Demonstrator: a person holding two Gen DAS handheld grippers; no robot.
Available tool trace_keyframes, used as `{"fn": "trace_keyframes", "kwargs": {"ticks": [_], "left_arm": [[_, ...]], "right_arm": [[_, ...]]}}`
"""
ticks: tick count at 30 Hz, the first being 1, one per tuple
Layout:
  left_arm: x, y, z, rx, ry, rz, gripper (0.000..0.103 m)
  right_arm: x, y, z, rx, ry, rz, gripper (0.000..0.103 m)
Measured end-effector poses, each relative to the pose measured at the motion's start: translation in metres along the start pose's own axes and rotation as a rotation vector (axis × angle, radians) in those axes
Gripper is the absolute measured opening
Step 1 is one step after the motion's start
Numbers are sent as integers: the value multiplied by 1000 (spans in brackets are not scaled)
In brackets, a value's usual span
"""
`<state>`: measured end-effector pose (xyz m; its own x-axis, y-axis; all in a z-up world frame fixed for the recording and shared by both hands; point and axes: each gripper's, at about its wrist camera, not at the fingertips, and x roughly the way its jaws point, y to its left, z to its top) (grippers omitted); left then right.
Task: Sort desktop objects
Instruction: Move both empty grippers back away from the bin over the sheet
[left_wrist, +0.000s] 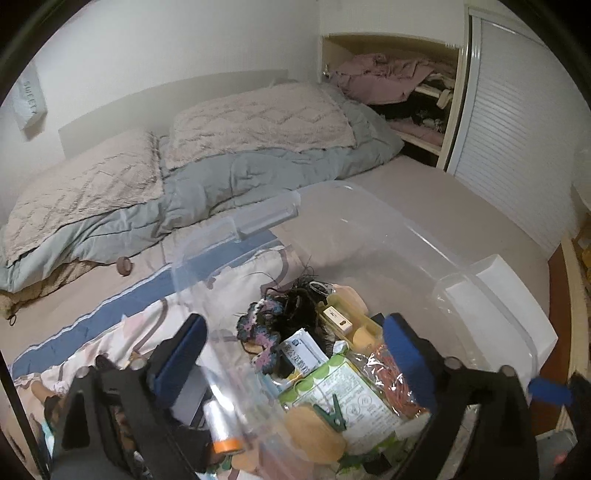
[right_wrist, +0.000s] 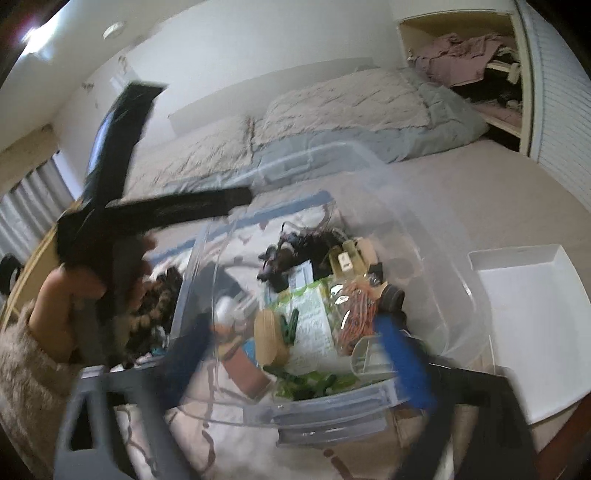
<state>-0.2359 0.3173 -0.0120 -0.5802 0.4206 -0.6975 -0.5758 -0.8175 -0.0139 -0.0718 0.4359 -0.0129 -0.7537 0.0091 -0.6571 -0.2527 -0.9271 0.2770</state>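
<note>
The left gripper is spread wide, holding nothing. Between its fingers sits the clear bin with a green clip on a green-dotted packet; its print is too small to read. The right gripper also gapes wide over the bin. Far left, a wall bag reads "SWEET".

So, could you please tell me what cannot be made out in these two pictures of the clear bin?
- Right wrist view: motion blur smears the right gripper and the left gripper.
- Left wrist view: the left gripper hides the clear bin's near end.
- Both views: print on the green-dotted packet is too small to read.
</note>
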Motion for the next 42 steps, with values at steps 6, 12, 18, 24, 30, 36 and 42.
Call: {"fn": "trace_keyframes", "kwargs": {"ticks": [6, 12, 18, 24, 30, 36, 42], "left_arm": [[-47, 9, -11, 4, -54, 15, 101], [-95, 19, -26, -10, -109, 4, 102], [-137, 24, -46, -2, -148, 2, 102], [-166, 27, -75, 4, -163, -6, 102], [-189, 28, -108, -22, -179, -3, 102], [-203, 17, -137, -5, -193, 7, 102], [-212, 12, -165, -4, -223, 24, 102]], "right_arm": [[-14, 3, 5, 51, -51, -36, 103], [-21, 21, 7, 5, -48, -115, 103], [-45, 37, -1, -5, -75, -121, 103], [-71, 52, -14, -17, -84, -119, 103], [-93, 75, -34, -66, -104, -132, 103], [-102, 85, -57, -74, -102, -141, 103], [-107, 92, -72, -83, -102, -146, 103]]}}
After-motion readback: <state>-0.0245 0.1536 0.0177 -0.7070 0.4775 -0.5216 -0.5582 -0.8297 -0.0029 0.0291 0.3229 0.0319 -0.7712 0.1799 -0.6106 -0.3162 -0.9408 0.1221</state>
